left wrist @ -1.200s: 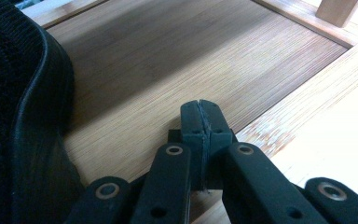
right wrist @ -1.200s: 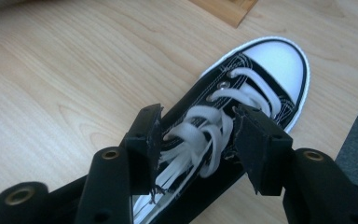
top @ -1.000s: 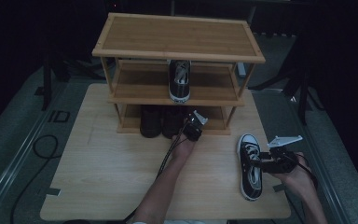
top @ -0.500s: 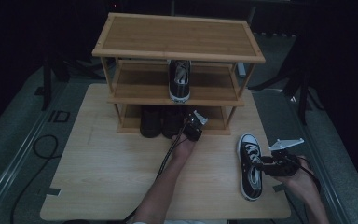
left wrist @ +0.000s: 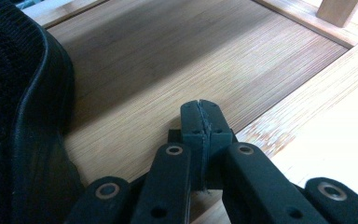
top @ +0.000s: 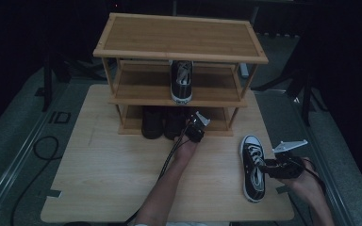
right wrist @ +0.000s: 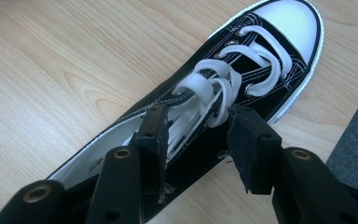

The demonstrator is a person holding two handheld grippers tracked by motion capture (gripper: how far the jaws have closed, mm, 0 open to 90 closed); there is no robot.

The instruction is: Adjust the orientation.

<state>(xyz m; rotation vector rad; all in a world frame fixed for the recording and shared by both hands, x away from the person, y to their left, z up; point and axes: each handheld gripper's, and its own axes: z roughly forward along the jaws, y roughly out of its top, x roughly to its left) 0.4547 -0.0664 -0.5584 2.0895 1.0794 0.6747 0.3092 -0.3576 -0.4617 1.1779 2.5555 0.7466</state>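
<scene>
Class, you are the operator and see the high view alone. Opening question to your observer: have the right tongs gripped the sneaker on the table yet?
Observer: Not yet. The right tongs have just been closing, one jaw over the opening of the sneaker, one outside its laced side, with a gap remaining.
Operator: And the left tongs, at the rack?
Observer: The left tongs are shut on nothing, above the bottom shelf.
Operator: Anything near them?
Observer: A black shoe stands close beside them.
</scene>
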